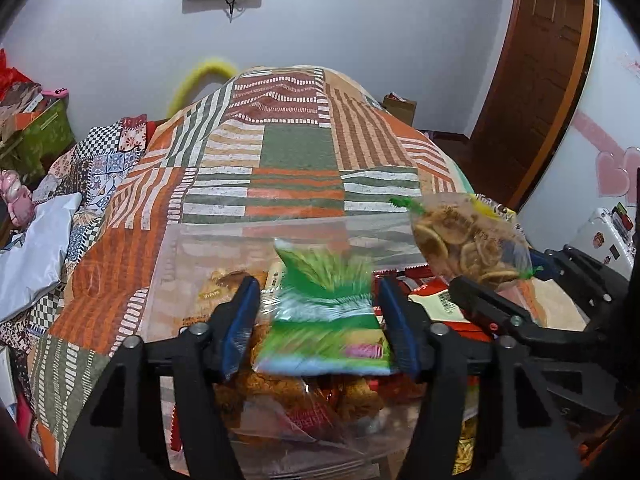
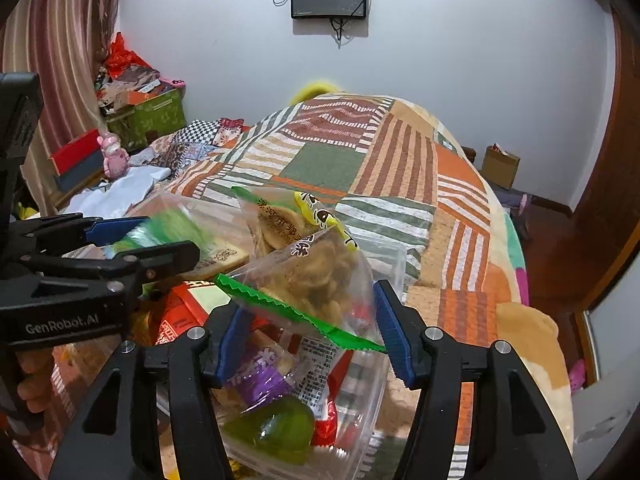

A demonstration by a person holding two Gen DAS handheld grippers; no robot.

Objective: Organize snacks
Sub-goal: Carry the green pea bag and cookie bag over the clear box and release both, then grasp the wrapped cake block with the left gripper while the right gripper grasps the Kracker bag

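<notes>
1. Left wrist view. The left gripper (image 1: 320,320) is spread wide, jaws apart, over a clear tub (image 1: 188,248) of snacks that rests on a patchwork quilt (image 1: 296,148). A green packet (image 1: 324,320) lies between the jaws; it is motion-blurred, and neither blue pad (image 1: 240,320) visibly presses it, so the packet appears loose. Brown fried snacks (image 1: 280,392) and red wrappers fill the tub beneath. At right, the right gripper (image 1: 492,300) carries a clear bag (image 1: 464,240) of round biscuits above the tub's right side.

2. Right wrist view. The right gripper (image 2: 312,328) has its jaws apart, with the clear bag (image 2: 316,276) and its green serrated edge spanning the gap. Whether the pads clamp the bag cannot be told. The bag hangs over a second clear tub (image 2: 384,256), which holds a purple packet (image 2: 260,376) and a green jelly cup (image 2: 280,428). At left, the left gripper (image 2: 132,248) reaches in with the blurred green packet (image 2: 172,228) at its tips.
</notes>
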